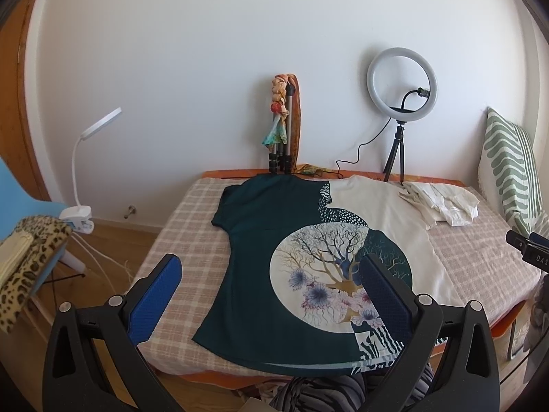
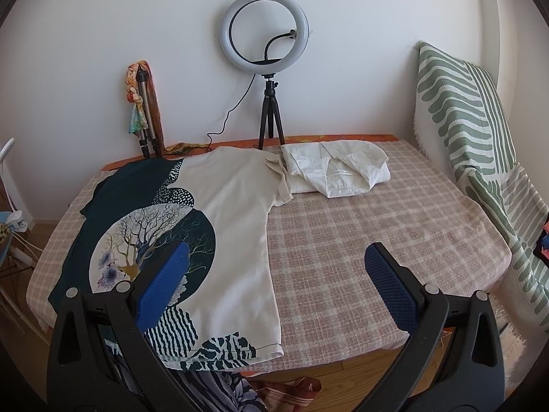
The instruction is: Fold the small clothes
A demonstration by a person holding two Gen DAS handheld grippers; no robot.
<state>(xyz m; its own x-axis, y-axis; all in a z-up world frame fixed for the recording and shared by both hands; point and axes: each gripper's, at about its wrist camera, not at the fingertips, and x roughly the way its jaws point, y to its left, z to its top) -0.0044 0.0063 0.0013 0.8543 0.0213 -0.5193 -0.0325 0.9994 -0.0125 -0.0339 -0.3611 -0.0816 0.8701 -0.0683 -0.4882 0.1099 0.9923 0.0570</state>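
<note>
The T-shirt (image 1: 284, 267) lies spread flat on the checked bench cover (image 2: 360, 240), dark green on one half and cream on the other, its long axis running from the hem at the near edge to the collar by the wall. The left gripper (image 1: 271, 295) hovers over the hem with jaws wide apart and empty, so it looks nearer to the shirt. The right gripper (image 2: 278, 285), equally spread and empty, sits off the cream side over bare cover. A folded white garment (image 2: 338, 171) touches the far cream sleeve. The hem overhangs the edge, partly hidden behind the grippers.
</note>
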